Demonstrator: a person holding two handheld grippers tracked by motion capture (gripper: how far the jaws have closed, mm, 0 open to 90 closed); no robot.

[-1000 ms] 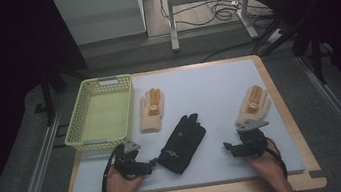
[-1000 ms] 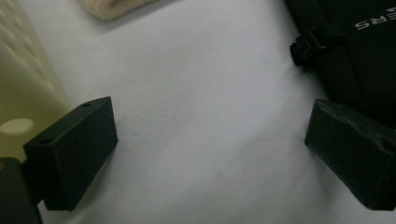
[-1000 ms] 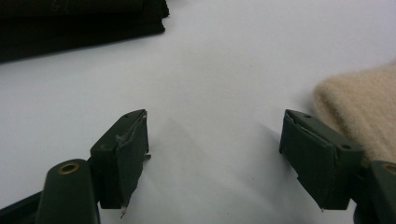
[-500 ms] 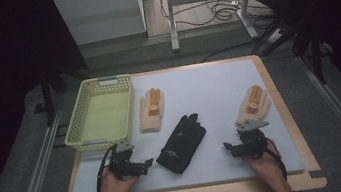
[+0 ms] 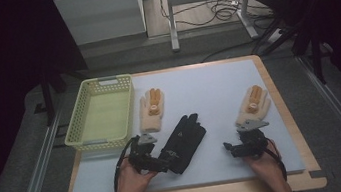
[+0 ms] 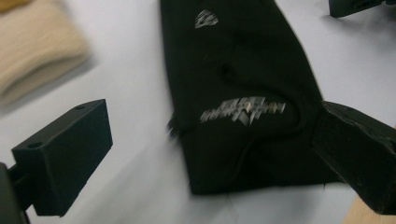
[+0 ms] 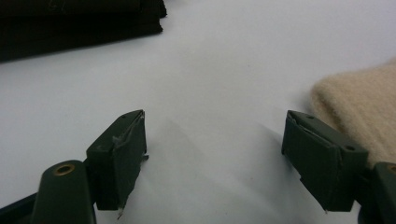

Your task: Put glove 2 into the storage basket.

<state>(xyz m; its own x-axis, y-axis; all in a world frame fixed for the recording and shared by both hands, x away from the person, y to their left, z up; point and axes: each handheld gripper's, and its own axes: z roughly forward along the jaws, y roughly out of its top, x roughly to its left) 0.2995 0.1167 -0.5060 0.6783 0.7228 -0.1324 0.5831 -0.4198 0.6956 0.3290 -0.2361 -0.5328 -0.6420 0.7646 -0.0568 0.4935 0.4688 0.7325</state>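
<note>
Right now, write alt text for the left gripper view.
A black glove with silver lettering lies on the pale table surface, its cuff end between the left gripper's two wide-open black fingers. A beige knit glove sits blurred at upper left.

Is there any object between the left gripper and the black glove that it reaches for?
No. The left gripper is right at the cuff of the black glove, jaws open. In the left gripper view, only bare white mat lies between the jaws beside the glove's cuff. The beige glove lies off to the side.

Wooden table [image 5: 281, 110], pale mat [image 5: 208, 90], yellow basket [image 5: 102, 113], black glove [image 5: 182, 137], seemingly two beige gloves [image 5: 152, 109].
</note>
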